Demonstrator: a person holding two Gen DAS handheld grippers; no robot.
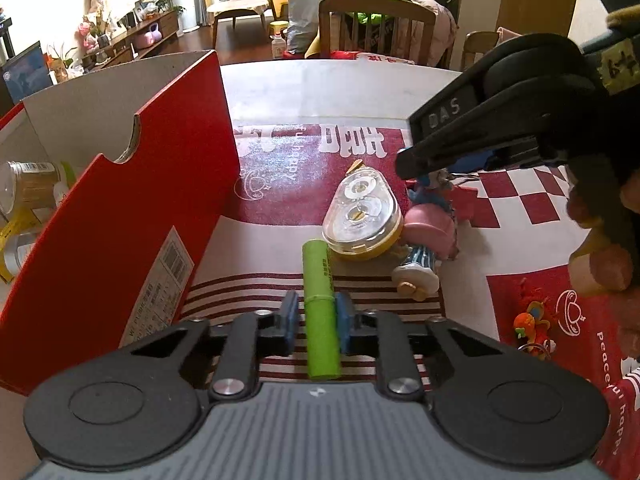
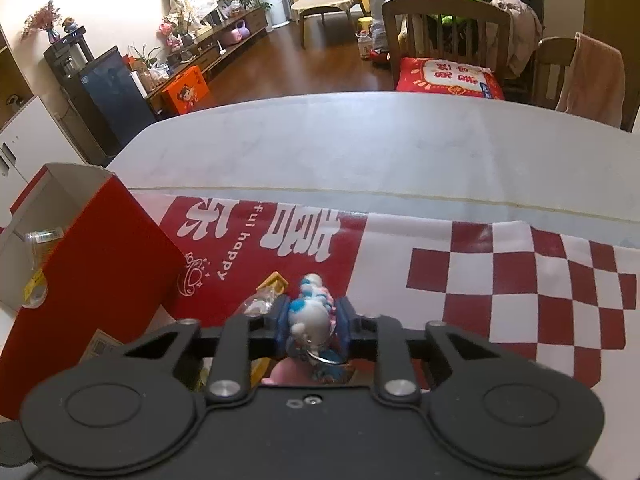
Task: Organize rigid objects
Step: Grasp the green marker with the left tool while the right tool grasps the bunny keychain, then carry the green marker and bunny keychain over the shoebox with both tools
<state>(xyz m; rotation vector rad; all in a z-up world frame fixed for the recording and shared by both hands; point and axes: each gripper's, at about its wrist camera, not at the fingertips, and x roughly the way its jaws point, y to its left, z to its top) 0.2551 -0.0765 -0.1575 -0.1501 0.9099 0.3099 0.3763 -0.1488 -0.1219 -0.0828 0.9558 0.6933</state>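
Left gripper (image 1: 317, 322) clamped on green tube (image 1: 320, 312) mid-body, near mat's near edge beside red box (image 1: 120, 232); light, stiff, slick. Right gripper (image 2: 313, 322) clenched on figurine (image 2: 308, 316): fragile, knobbly, hold torso.

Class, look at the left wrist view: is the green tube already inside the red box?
No. The green tube lies on the tablecloth outside the red box, clamped between the left claw's blue pads.
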